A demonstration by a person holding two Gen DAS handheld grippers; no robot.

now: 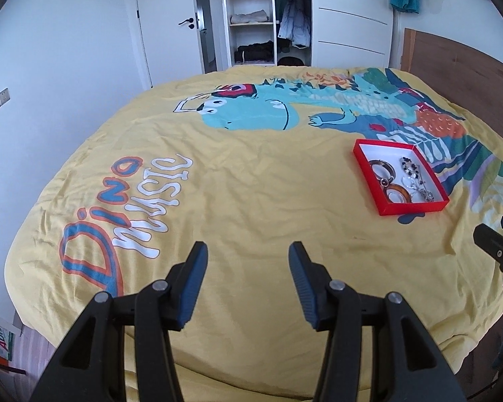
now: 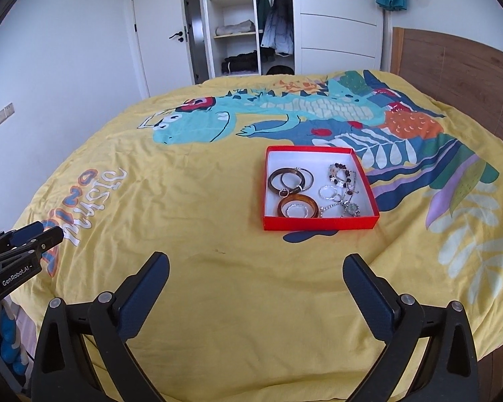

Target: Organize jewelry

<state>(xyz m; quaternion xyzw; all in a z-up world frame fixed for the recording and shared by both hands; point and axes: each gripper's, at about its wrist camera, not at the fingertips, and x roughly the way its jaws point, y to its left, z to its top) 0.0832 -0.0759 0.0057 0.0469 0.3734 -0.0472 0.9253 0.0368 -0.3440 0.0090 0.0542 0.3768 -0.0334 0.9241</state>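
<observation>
A shallow red box (image 2: 320, 221) with a white inside lies on the yellow bedspread; it also shows in the left wrist view (image 1: 415, 208). In it lie brown bangles (image 2: 290, 178), an amber bangle (image 2: 298, 208), silver rings (image 2: 328, 191), a beaded bracelet (image 2: 343, 175) and a small watch (image 2: 352, 208). My left gripper (image 1: 248, 251) is open and empty over the bedspread, left of the box. My right gripper (image 2: 256, 261) is wide open and empty, in front of the box. Each gripper shows at the edge of the other's view.
The yellow bedspread (image 2: 184, 251) with a dinosaur print covers the bed. A wooden headboard (image 2: 452, 77) stands at the right. Behind the bed are an open wardrobe (image 2: 248, 23) with clothes and a white door (image 2: 157, 33).
</observation>
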